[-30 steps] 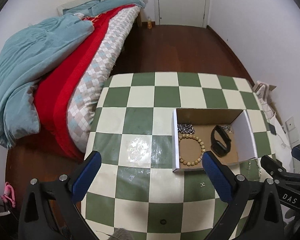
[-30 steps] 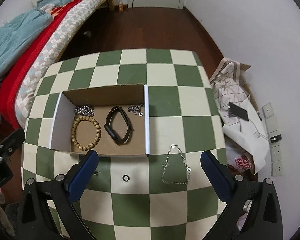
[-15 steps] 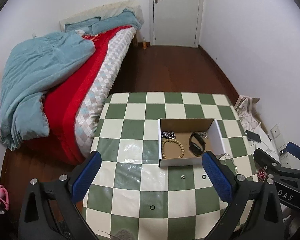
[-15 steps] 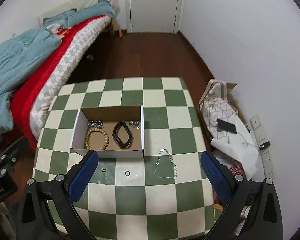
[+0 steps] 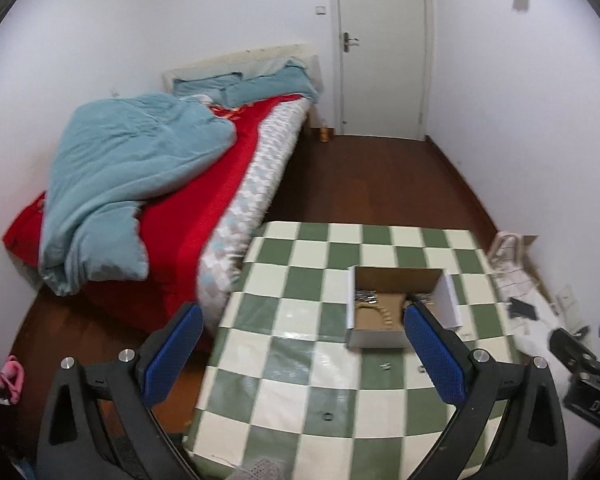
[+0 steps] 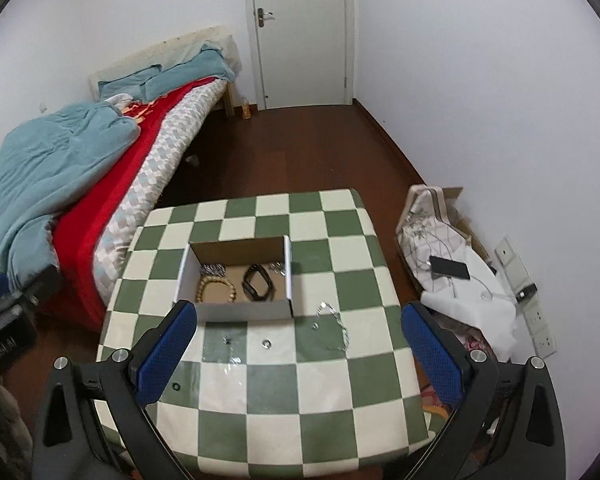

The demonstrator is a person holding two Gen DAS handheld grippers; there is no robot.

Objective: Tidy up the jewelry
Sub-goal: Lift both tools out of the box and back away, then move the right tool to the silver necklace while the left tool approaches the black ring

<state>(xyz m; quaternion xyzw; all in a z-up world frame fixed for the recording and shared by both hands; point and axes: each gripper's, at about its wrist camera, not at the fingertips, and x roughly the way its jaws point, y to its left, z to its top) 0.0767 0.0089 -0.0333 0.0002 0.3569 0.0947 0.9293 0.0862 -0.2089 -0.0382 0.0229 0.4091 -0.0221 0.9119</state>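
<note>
The silver chain [image 6: 332, 326] lies loose on the checkered worktop [image 6: 352, 276], ahead of the right hand-held gripper [image 6: 298, 354] and just right of the cardboard box [image 6: 244, 310]; it looks light, limp and slippery, so I would pinch a bunched stretch of links, not one strand. The right view alone shows the chain, a small ring [image 6: 267, 344] and the black band [image 6: 258, 282] in the box. In the left view, the left hand-held gripper [image 5: 300, 350] partly hides the box; both pairs of jaws stand wide and empty.
</note>
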